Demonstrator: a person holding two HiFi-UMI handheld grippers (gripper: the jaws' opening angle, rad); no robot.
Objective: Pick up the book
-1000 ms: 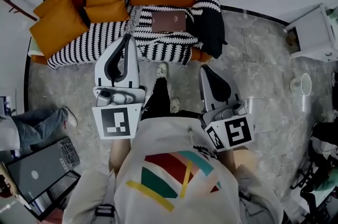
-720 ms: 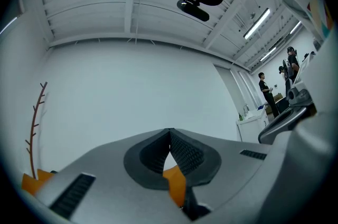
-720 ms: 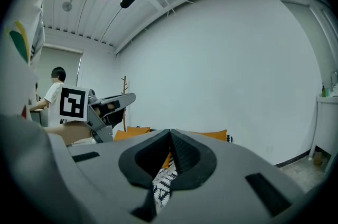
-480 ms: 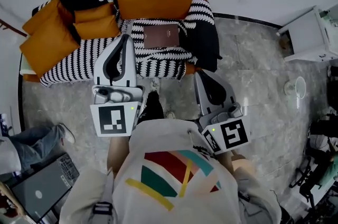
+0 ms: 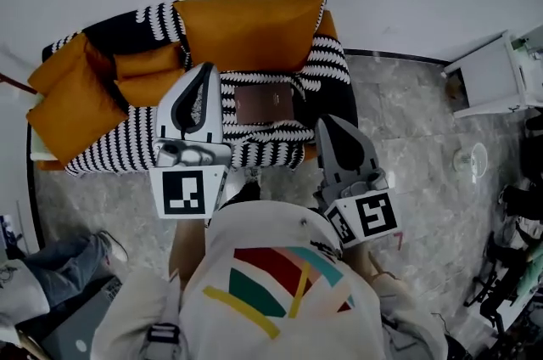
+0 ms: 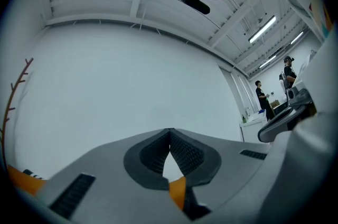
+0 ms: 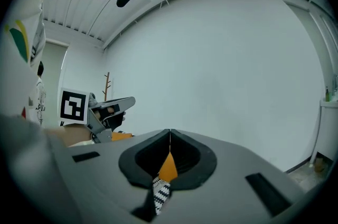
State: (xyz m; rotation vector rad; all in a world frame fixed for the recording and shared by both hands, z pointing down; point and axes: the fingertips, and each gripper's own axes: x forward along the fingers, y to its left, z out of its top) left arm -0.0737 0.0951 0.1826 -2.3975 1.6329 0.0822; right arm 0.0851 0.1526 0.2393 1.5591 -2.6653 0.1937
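A brown book (image 5: 265, 104) lies flat on a black-and-white striped blanket (image 5: 127, 143) spread over an orange sofa (image 5: 246, 31). My left gripper (image 5: 206, 68) is shut and empty, its tip over the blanket just left of the book. In the left gripper view that left gripper (image 6: 170, 132) points at a bare white wall with its tips touching. My right gripper (image 5: 325, 120) is shut and empty, off the sofa's front edge, right of and nearer than the book. Below the meeting tips of the right gripper (image 7: 170, 133) a sliver of orange cushion and striped blanket shows.
Orange cushions (image 5: 72, 108) pile up at the sofa's left end. A white cabinet (image 5: 496, 74) stands at the right on the grey stone floor (image 5: 416, 171). Another person's legs (image 5: 51, 290) rest at the lower left.
Both grippers have moved toward the sofa with the person walking forward. The book now lies between the two tips instead of well ahead of them. Both stay shut.
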